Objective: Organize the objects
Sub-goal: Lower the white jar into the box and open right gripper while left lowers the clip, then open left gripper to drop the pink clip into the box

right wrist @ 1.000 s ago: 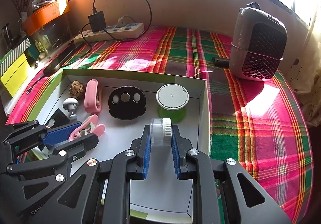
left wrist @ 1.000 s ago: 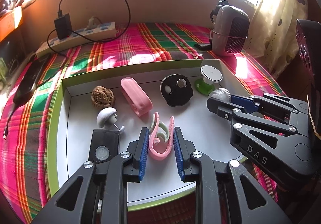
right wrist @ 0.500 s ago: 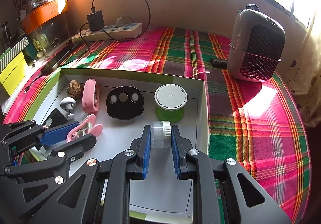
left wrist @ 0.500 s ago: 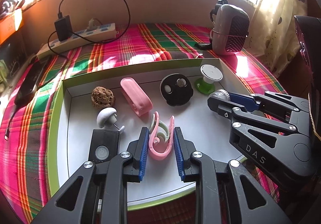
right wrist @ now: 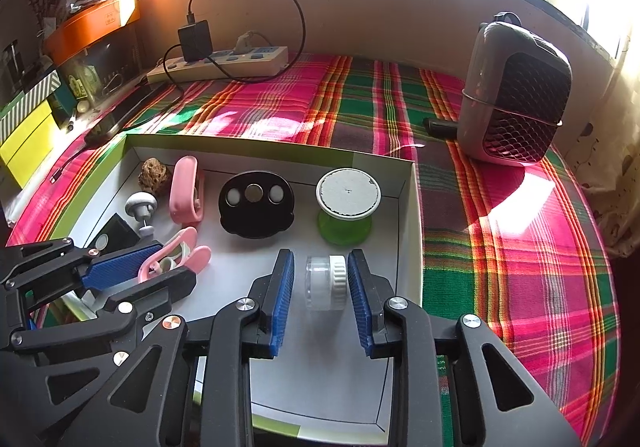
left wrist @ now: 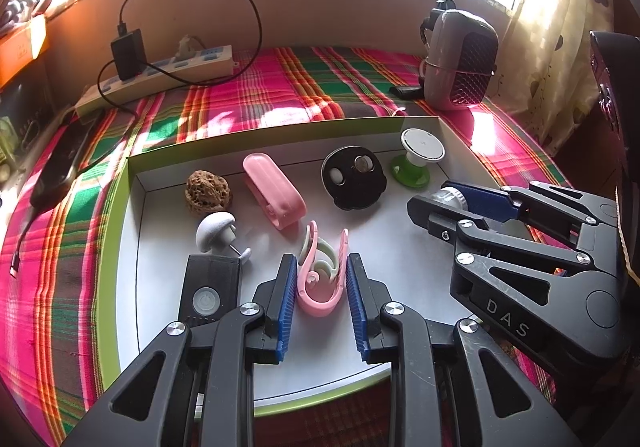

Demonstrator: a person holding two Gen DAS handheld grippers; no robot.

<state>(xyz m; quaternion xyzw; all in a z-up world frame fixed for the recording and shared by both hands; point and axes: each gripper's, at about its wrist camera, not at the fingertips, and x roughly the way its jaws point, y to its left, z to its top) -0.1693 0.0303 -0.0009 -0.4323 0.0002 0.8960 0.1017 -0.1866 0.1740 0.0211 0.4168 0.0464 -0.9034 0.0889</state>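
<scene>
A white tray with a green rim (left wrist: 120,215) holds the small objects. Low over its front, my left gripper (left wrist: 320,261) is shut on a pink clip (left wrist: 320,299), both blue pads touching the clip's sides. The clip's prongs stick out past the fingers (right wrist: 120,267) in the right wrist view. My right gripper (right wrist: 321,257) is at the tray's right end and its jaws are opening. A small clear jar with a white lid (right wrist: 325,281) lies on its side between the pads, with a gap at the left pad. The left wrist view shows the jar (left wrist: 450,195) at those fingertips.
Also in the tray: a brown walnut-like lump (left wrist: 206,193), a pink case (left wrist: 272,191), a black disc (left wrist: 354,177), a green-footed white stand (left wrist: 416,155), a white knob (left wrist: 214,233) and a black device (left wrist: 208,291). A heater (right wrist: 516,95), power strip (right wrist: 220,63) and phone (left wrist: 64,163) lie on the plaid cloth.
The right gripper's pads have parted from the jar, which stays between them. The left gripper and the clip look the same.
</scene>
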